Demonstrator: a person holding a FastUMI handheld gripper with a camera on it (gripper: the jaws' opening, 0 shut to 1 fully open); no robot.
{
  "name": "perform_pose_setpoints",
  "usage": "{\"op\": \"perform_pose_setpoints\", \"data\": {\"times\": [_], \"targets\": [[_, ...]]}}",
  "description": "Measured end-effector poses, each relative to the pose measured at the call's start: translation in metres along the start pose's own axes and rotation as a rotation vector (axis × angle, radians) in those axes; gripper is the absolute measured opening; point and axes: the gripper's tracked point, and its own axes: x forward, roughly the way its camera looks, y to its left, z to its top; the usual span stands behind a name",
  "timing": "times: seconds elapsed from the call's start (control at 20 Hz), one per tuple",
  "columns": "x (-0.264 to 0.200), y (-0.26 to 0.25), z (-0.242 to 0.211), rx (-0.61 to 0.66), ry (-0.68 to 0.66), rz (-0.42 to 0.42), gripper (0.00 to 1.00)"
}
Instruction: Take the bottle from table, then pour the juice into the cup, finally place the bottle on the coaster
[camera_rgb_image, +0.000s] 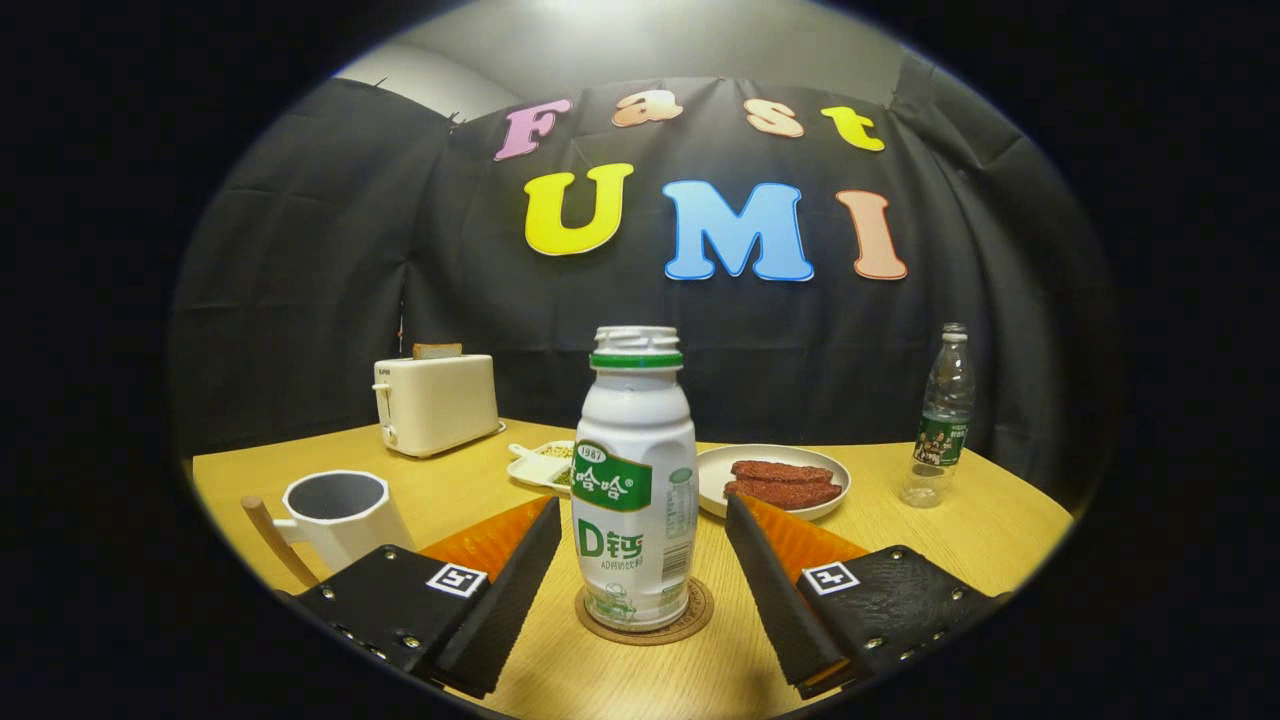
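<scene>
Bottle (634, 480) between apparently parted jaws.

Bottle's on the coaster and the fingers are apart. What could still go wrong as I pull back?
1. The bottle stands between the open hand-held gripper fingers with narrow gaps; a sideways drift could tip the tall bottle.
2. Its mouth looks uncapped, so a knock may spill juice.
3. The coaster is barely wider than the bottle's base, so a nudge could push it off the edge.

Gripper (640, 545) jaws with ribbed inner faces, square tag markers, small silver screws.
</scene>
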Motion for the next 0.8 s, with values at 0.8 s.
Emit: {"op": "perform_pose_setpoints", "data": {"times": [0.8], "targets": [[-0.066, 0.004, 0.13, -0.069, -0.209, -0.024, 0.99]]}}
